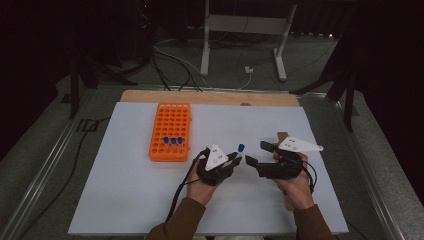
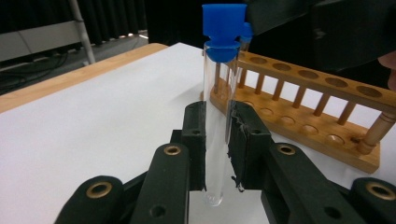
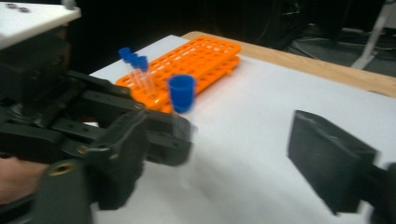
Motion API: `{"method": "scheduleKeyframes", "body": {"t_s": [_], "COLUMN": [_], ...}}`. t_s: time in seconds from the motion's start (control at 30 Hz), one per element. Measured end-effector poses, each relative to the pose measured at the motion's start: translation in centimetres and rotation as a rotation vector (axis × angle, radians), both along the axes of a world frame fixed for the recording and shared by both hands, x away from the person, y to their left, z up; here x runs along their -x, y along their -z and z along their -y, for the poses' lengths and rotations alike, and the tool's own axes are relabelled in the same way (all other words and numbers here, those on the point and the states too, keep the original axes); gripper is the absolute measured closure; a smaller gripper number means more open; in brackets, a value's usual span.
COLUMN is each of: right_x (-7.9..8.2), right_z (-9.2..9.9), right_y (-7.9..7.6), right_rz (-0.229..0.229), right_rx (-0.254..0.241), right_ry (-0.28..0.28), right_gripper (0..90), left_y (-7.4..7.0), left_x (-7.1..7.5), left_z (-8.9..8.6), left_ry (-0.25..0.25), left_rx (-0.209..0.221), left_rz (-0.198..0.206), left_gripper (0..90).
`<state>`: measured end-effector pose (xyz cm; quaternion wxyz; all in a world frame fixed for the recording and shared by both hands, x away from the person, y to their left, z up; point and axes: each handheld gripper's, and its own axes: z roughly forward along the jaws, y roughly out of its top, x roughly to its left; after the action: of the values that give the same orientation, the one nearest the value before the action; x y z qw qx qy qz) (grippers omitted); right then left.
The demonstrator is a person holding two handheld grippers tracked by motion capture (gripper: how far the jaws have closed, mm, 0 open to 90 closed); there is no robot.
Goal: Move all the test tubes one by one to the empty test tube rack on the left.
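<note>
Blue-capped test tube (image 2: 218,121) upright, clamped in my left tool (image 1: 235,161), above white tabletop (image 1: 125,190) centre. My right tool (image 1: 255,155) just right of it, jaws apart, nothing held. Orange rack (image 1: 171,130) far left; wooden rack (image 2: 327,121) right.

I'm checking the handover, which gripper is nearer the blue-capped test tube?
Left. The left gripper is shut on the blue-capped test tube, holding it upright by its glass. The right gripper stands open just beside the tube, on its right in the high view, not touching it.
</note>
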<state>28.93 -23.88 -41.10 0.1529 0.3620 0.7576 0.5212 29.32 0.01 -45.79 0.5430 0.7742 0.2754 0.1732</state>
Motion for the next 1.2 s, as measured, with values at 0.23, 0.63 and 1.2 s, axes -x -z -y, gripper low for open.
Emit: {"method": "scheduleKeyframes", "body": {"t_s": [0.23,0.63,1.2], "right_x": [0.0,0.0,0.1], "right_z": [0.7,1.3,2.1], "right_y": [-0.1,-0.2,-0.5], "right_rz": [0.022,0.038,0.052], "right_rx": [-0.003,0.014,0.003], "right_ry": [0.025,0.026,0.038], "right_gripper": [5.1,0.0,0.0], "left_y": [-0.6,-1.2,-1.1], "left_x": [-0.2,-0.4,0.0], "left_z": [-2.4,-6.3,-12.0], "left_ry": [-0.051,-0.134,-0.271], "left_rx": [0.015,0.037,0.056], "left_rz": [0.006,0.015,0.025], "left_gripper": [78.4,78.3,78.3]}}
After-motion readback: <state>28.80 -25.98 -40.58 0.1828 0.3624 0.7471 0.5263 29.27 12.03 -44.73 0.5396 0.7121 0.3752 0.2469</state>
